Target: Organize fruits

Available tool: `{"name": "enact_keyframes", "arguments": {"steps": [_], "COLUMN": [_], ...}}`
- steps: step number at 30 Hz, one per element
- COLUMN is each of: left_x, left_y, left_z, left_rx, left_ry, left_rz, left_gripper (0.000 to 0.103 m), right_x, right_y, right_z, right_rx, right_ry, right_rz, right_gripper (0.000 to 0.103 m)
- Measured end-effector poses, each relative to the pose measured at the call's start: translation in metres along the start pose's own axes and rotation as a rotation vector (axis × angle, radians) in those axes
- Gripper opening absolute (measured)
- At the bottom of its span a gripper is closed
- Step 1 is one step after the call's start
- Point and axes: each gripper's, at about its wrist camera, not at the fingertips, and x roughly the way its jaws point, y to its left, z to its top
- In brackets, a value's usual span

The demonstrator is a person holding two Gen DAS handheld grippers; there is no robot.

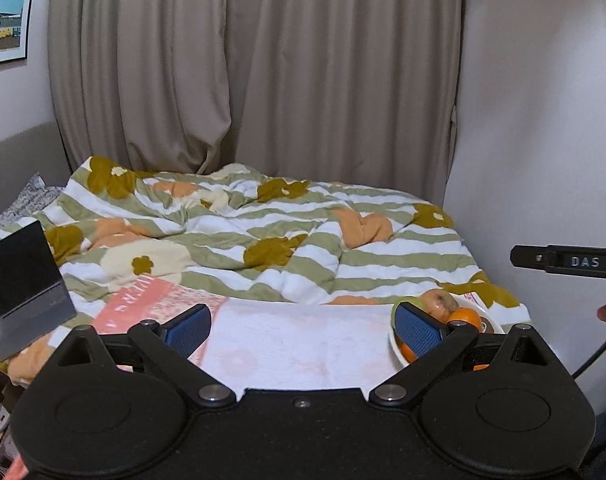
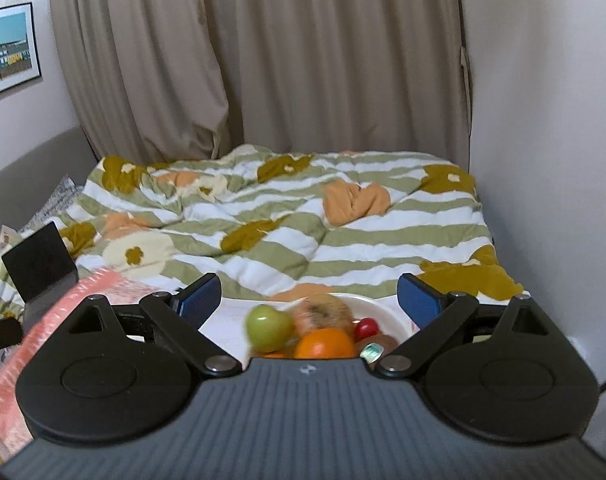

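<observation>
A white bowl [image 2: 387,307] of fruit sits on a pink-and-white cloth [image 1: 303,340]. In it I see a green apple [image 2: 267,327], a brownish fruit [image 2: 325,314], an orange [image 2: 325,344] and a small red fruit [image 2: 367,328]. My right gripper [image 2: 309,300] is open and empty, just above and in front of the bowl. My left gripper [image 1: 301,324] is open and empty over the cloth, left of the bowl [image 1: 491,318]; its right finger covers part of the bowl. The orange [image 1: 465,318] and brownish fruit [image 1: 441,303] show there too.
A rumpled striped flower quilt [image 1: 263,232] covers the bed behind. A black folded stand [image 1: 23,280] stands at the left. A pink printed cloth edge [image 2: 43,320] lies at the left. Curtains [image 1: 263,60] hang behind and a wall [image 1: 543,120] is at the right. The right gripper's body [image 1: 567,261] shows at the right edge.
</observation>
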Motion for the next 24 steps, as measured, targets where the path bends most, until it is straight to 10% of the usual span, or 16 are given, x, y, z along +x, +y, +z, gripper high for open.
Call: {"name": "enact_keyframes", "arguments": {"steps": [12, 24], "left_x": [-0.046, -0.060], "left_y": [0.043, 0.056], "left_z": [-0.018, -0.041], "left_rx": [0.043, 0.061], "left_ry": [0.021, 0.041], "left_rz": [-0.030, -0.034], "left_gripper": [0.103, 0.103], "right_x": [-0.093, -0.112], "right_y": [0.102, 0.121], "right_z": [-0.054, -0.095], "right_rx": [-0.063, -0.039], "right_ry": [0.025, 0.111], "right_rz": [-0.092, -0.171], "right_gripper": [0.103, 0.103]}}
